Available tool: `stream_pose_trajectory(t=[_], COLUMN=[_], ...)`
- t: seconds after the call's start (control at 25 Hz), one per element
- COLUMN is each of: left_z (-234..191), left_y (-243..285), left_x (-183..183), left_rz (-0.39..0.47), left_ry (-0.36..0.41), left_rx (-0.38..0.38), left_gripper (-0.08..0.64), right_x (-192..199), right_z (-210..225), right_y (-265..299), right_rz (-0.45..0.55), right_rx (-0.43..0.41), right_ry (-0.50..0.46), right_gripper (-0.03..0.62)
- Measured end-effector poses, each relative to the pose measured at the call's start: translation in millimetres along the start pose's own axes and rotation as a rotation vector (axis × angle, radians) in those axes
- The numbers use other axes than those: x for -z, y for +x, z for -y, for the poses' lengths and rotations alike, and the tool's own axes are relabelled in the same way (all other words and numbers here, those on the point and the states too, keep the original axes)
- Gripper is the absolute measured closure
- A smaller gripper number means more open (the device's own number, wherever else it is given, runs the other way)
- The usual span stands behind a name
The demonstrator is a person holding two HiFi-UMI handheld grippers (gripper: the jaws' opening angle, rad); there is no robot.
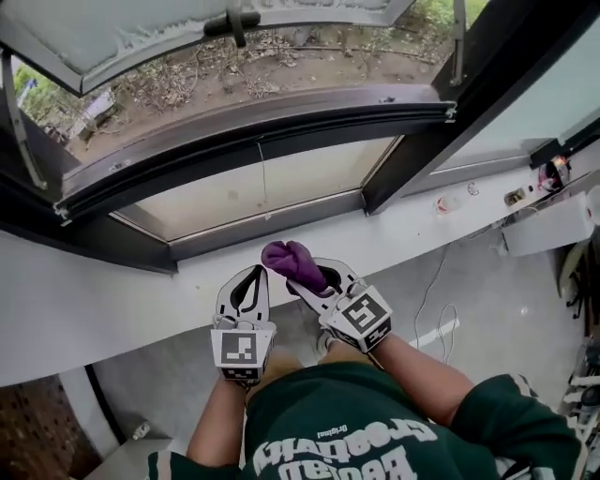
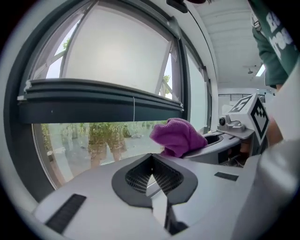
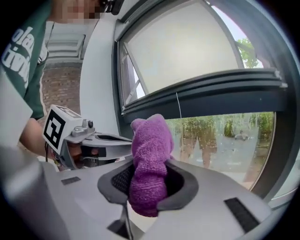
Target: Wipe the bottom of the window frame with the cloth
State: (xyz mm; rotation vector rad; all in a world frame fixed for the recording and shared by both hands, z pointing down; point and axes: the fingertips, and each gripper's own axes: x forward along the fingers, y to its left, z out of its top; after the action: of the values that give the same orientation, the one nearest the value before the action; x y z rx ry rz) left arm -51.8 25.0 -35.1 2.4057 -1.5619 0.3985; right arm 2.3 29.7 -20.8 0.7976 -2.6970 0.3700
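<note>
A bunched purple cloth [image 1: 294,262] is held in my right gripper [image 1: 314,275], whose jaws are shut on it; it fills the jaw gap in the right gripper view as a purple cloth [image 3: 149,164]. My left gripper [image 1: 248,279] sits just left of it, jaws shut and empty, its tips meeting in the left gripper view [image 2: 151,171]. Both hover over the white sill [image 1: 112,300], short of the dark bottom rail of the window frame [image 1: 262,225]. The cloth [image 2: 178,137] shows to the right in the left gripper view.
The upper sash [image 1: 187,28] is swung open outward above a dark curved frame rail [image 1: 253,131]. A dark vertical mullion [image 1: 412,159] stands to the right. Small items and a cable [image 1: 441,281] lie along the sill at right.
</note>
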Motion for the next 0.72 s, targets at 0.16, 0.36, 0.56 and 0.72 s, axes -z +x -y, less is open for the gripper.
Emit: stream_pose_trajectory(t=[0.16, 0.36, 0.56, 0.72], left_z=[22.9, 48.1, 59.9, 51.0], left_y=[-8.4, -19.9, -28.7, -25.5], left_x=[-27.4, -48.6, -49.9, -54.1], left_rz=[0.05, 0.094, 0.096, 0.092], left_ry=[0.037, 0.09, 0.103, 0.115], left_rx=[0.05, 0.093, 0.142, 0.133], left_gripper=[0.551, 0.551, 0.551, 0.551], right_x=[-28.1, -48.5, -51.1, -58.2], right_z=[1.4, 2.2, 8.8, 18.2], right_y=[-16.1, -39.9, -49.1, -51.2], right_rz=[0.045, 0.104, 0.139, 0.159], right_rx=[0.033, 0.094, 0.144, 0.169], right_ry=[-0.039, -0.077, -0.023, -0.031], right_gripper=[0.476, 0.477, 0.477, 0.477])
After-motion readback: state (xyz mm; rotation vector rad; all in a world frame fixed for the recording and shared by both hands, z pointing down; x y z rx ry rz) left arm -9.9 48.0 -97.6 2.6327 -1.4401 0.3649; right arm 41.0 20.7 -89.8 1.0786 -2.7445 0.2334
